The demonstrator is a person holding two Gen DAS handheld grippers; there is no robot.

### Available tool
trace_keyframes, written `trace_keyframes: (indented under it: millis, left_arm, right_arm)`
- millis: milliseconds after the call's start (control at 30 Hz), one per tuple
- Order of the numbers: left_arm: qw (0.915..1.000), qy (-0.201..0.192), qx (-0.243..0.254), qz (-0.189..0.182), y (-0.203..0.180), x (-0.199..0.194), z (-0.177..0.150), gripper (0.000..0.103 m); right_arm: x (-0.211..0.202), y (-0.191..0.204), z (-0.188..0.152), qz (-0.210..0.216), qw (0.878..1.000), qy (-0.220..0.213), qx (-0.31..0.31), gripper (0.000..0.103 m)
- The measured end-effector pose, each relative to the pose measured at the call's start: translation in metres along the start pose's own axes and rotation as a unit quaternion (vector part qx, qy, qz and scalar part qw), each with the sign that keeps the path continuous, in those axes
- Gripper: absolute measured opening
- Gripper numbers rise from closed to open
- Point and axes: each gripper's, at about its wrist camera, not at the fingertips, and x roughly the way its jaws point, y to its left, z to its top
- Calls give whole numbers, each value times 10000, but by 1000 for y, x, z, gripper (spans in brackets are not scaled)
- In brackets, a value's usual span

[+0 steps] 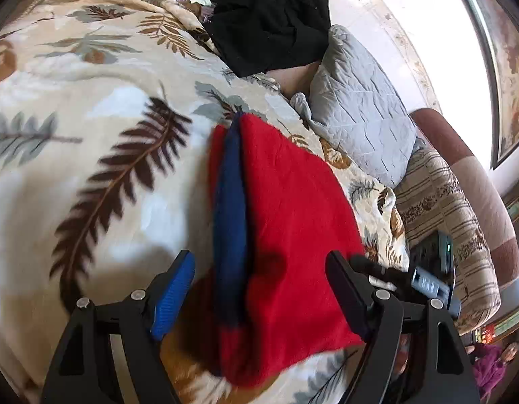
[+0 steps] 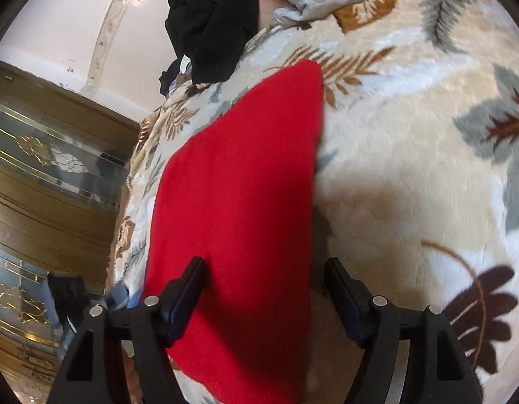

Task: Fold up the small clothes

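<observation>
item: red garment [image 1: 293, 235], one, lying flat on a leaf-print blanket [image 1: 91, 101] spread over a bed. in the left wrist view it carries a dark blue band [image 1: 230, 235] running lengthwise along its left side; the right wrist view shows only plain red cloth, no blue visible there.

tools: two grippers. left gripper [image 1: 259, 289], jaws apart, both fingers low over the near end of the red garment, one finger with a blue pad [image 1: 173, 296], the other black. whether the fingers touch the cloth cannot be told. right gripper [image 2: 264, 296], jaws apart, left finger over the red cloth, right finger over the blanket just beside the garment's right edge; nothing between the fingers is pinched.

other cloth: black garment [image 1: 269, 20], one heap, at the far end of the blanket, well apart from the red one, seen in both views. grey quilted cover [image 1: 360, 107], one, beside the black heap.

left wrist view only: striped brown-and-cream bedding [image 1: 451, 208] at the bed's right edge, a padded headboard [image 1: 478, 181] behind it, one framed picture [image 1: 508, 77] on the wall, and part of the other gripper's body at lower right.

right wrist view only: a wooden cabinet with patterned glass panels [image 2: 50, 168] beside the bed.
</observation>
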Motion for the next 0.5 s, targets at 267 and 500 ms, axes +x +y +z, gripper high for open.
trace_keyframes:
  millis: [267, 500]
  left_arm:
    - [9969, 713, 166, 283, -2, 60, 20, 50]
    - [9983, 468, 249, 240, -24, 49, 23, 31]
  right_arm:
    - [31, 14, 18, -185, 9985, 337, -402, 57]
    - [1, 59, 29, -551, 9894, 134, -1335, 42]
